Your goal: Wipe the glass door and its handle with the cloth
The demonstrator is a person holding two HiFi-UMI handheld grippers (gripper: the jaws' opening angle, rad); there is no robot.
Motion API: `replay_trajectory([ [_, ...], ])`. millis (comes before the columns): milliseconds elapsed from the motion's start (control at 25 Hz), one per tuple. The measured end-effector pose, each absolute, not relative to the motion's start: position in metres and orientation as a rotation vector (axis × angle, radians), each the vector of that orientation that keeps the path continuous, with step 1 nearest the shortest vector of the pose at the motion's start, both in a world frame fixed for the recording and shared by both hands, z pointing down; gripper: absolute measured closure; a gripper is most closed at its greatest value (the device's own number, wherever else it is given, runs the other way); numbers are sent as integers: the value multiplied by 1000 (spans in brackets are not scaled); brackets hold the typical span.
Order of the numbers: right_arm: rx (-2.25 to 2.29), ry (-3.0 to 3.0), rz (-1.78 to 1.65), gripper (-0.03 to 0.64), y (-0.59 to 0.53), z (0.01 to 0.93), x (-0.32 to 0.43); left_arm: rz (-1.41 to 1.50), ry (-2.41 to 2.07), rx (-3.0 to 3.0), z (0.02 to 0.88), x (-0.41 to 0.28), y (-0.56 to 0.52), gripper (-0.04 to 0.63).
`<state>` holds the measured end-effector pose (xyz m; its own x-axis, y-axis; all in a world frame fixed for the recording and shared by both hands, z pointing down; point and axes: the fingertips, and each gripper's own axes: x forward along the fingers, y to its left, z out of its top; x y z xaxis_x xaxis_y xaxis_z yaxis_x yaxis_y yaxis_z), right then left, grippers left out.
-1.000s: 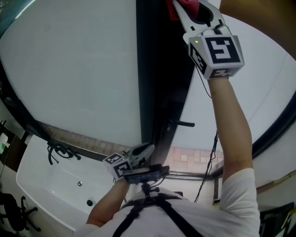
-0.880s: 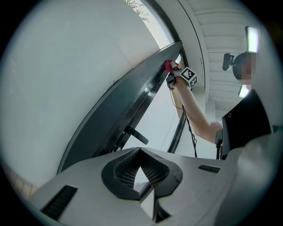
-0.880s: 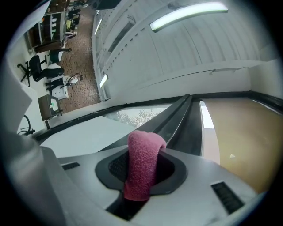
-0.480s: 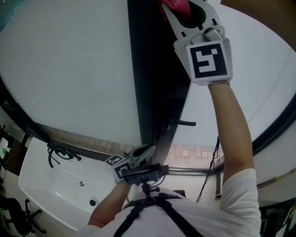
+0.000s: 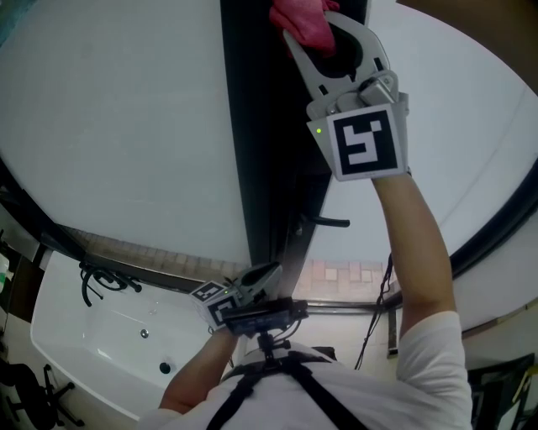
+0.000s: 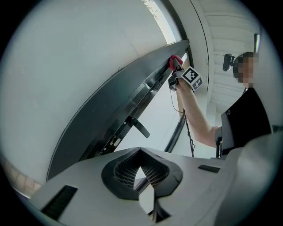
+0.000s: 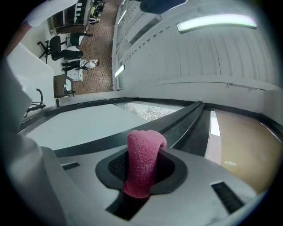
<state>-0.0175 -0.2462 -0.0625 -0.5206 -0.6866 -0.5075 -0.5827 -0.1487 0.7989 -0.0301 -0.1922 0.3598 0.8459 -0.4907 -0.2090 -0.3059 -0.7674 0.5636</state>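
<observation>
Right tongs [image 5: 326, 23] are up high at the end of the raised right arm [image 5: 420, 252], clamped on a pink terry cloth [image 5: 301, 18]. The right gripper view has the cloth squeezed between the dark ribbed pads [image 7: 116, 165], with its folded end poking out past the tips. The marker cube [image 5: 363, 143] faces the head camera.

The cloth sits at the top of the frosted white glass door [image 5: 126, 126], over the dark metal frame strip [image 5: 256, 126] that runs down between two pale panes. From the left gripper view the cloth looks laid against that strip. Firm contact can't be confirmed from the head view.

The black lever handle [image 5: 332, 222] is mounted on the right side of the frame strip, well below the cloth, and sticks out sideways over the right pane. Neither pair of tongs is near it.

Left tongs [image 5: 262, 272] hang low, just in front of the person's chest, aimed up at the door. Their tips meet with nothing between them. The left gripper view shows only a small diamond-shaped gap behind the closed tips, with the door frame seen through it.

A black camera mount [image 5: 262, 317] on chest straps is just below the left tongs. A white tub [image 5: 76, 353] with drain holes is at lower left, with black cables [image 5: 105, 277] draped over its far edge. A thin dark cord [image 5: 380, 302] hangs down by the right pane.
</observation>
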Motion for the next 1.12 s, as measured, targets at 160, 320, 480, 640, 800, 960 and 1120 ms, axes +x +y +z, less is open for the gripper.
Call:
replay_trajectory([
  [160, 1475, -2009, -1753, 525, -247, -43, -17, -470, -577, 2489, 362, -27, -190, 603],
  [320, 1460, -2024, -1743, 525, -248, -25, -18, -461, -572, 2480, 364, -24, -186, 603],
  [480, 1456, -2035, -1733, 525, -246, -11, -19, -452, -569, 2475, 367, -23, -179, 603],
  [640, 1453, -2038, -1715, 525, -246, 6, -21, -447, -575, 2469, 371, -26, -173, 603],
  [800, 1439, -2043, -1691, 525, -248, 25, -22, -442, -578, 2457, 372, -28, -167, 603],
  [960, 1431, -2030, -1673, 525, -247, 44, -25, -449, -573, 2462, 374, -31, -163, 603],
  [1120, 1426, -2023, -1656, 526, -245, 66, -29, -451, -578, 2458, 383, -37, -158, 603],
])
